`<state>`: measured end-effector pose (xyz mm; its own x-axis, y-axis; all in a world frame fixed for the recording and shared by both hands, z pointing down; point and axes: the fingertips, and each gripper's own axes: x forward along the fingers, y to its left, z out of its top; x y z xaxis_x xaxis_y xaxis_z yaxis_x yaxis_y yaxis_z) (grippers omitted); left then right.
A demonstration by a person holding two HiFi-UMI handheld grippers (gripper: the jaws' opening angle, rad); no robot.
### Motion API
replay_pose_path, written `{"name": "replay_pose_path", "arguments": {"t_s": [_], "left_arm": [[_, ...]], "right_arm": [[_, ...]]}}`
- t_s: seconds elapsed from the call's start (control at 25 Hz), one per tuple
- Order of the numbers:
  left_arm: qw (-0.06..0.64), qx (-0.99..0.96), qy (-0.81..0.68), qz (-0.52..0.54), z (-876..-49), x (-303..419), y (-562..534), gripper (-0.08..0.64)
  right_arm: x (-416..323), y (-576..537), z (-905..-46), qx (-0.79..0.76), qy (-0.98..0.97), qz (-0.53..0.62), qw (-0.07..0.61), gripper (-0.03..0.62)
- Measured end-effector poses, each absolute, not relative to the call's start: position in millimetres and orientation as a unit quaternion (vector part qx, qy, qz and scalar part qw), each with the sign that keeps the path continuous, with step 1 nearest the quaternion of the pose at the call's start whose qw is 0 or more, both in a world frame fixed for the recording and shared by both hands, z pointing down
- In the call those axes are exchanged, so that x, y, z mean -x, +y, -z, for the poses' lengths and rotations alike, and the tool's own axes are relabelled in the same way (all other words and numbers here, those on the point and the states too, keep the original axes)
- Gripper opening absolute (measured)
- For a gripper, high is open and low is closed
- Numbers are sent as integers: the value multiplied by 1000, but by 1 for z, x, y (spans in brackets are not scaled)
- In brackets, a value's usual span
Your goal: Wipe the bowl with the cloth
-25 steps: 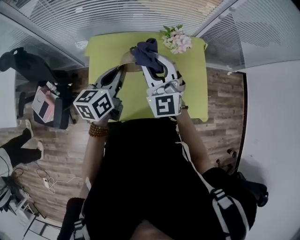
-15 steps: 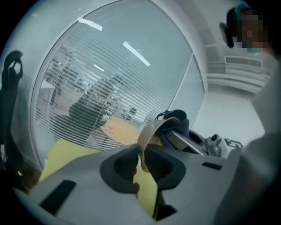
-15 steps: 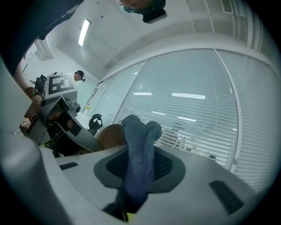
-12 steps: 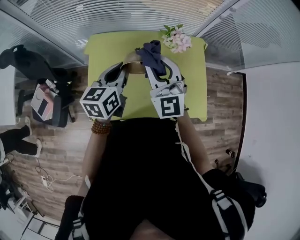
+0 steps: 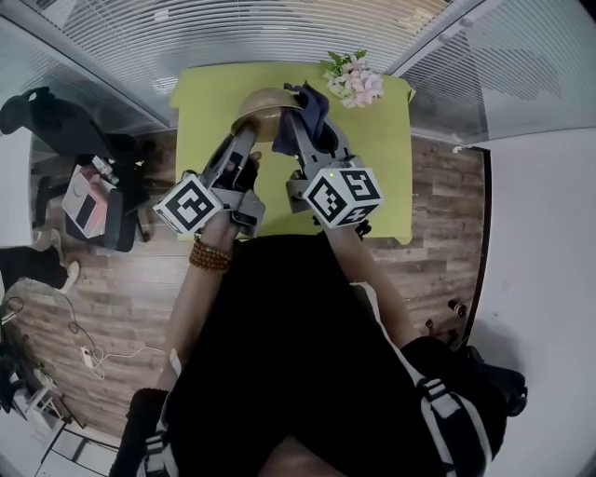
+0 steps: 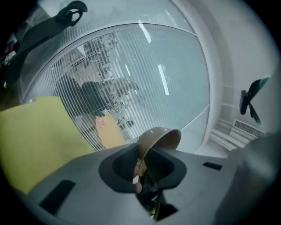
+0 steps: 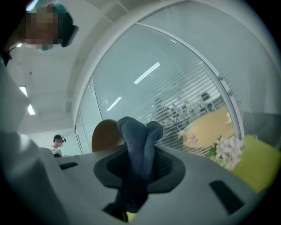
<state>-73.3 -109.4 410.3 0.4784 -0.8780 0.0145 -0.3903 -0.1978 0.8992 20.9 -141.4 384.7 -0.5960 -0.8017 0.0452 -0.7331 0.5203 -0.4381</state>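
Tan round bowl (image 5: pixel 264 107) is up off the table, tipped on its side. From the head view its domed outside faces me. It sits over the far end of the yellow-green tabletop (image 5: pixel 382 177).

In the left gripper view the bowl (image 6: pixel 160 136) shows its hollow turned to the right of the picture, with its rim running down between the jaws.

Left gripper (image 5: pixel 248 140) is clamped on that rim. Its jaws have just been opening a little, and the rim is between them and gripped.

Dark blue bunched cloth (image 5: pixel 313 105) is just to the right of the bowl. It looks to be touching the bowl's edge, but I can't be sure of contact.

Right gripper (image 5: pixel 303 132) is closed on the cloth. In its own view two folds of the cloth (image 7: pixel 138 143) stand up between the jaws, with the bowl (image 7: pixel 104 134) behind them to the left.

Both grippers point level towards the far table edge. Each marker cube is near my chest, left cube (image 5: pixel 190 205) and right cube (image 5: pixel 343 196).

A brown bead bracelet (image 5: pixel 209 256) is on the left wrist.

A bunch of pink and white flowers (image 5: pixel 352 79) lies at the far right corner of the table, apart from the cloth.

Wood-plank floor (image 5: pixel 438 214) lies on both sides of the table, and there are slatted blinds (image 5: pixel 279 28) beyond it.
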Motion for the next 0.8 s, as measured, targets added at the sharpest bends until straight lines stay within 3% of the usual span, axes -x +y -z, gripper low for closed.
{"name": "replay_pose_path", "arguments": {"t_s": [0.28,0.44,0.56,0.64,0.8], "left_arm": [[451,-710,-463,280,-426,85,-113,57],[439,-706,-478,283,-435,99,-117,21],[450,-682,-507,273,-450,123,-118,15],[453,-679,-522,246,-460,135,-119,15],[446,-692,-532,197,-474,145,-116,15]], "right_arm": [[4,-129,-428,354,840,405,70,81],[29,-100,-445,209,862,462,-11,78],[22,-83,-451,158,890,423,-72,81],[-4,-92,-452,195,896,393,-65,83],[-61,-125,-442,307,879,364,24,84]]}}
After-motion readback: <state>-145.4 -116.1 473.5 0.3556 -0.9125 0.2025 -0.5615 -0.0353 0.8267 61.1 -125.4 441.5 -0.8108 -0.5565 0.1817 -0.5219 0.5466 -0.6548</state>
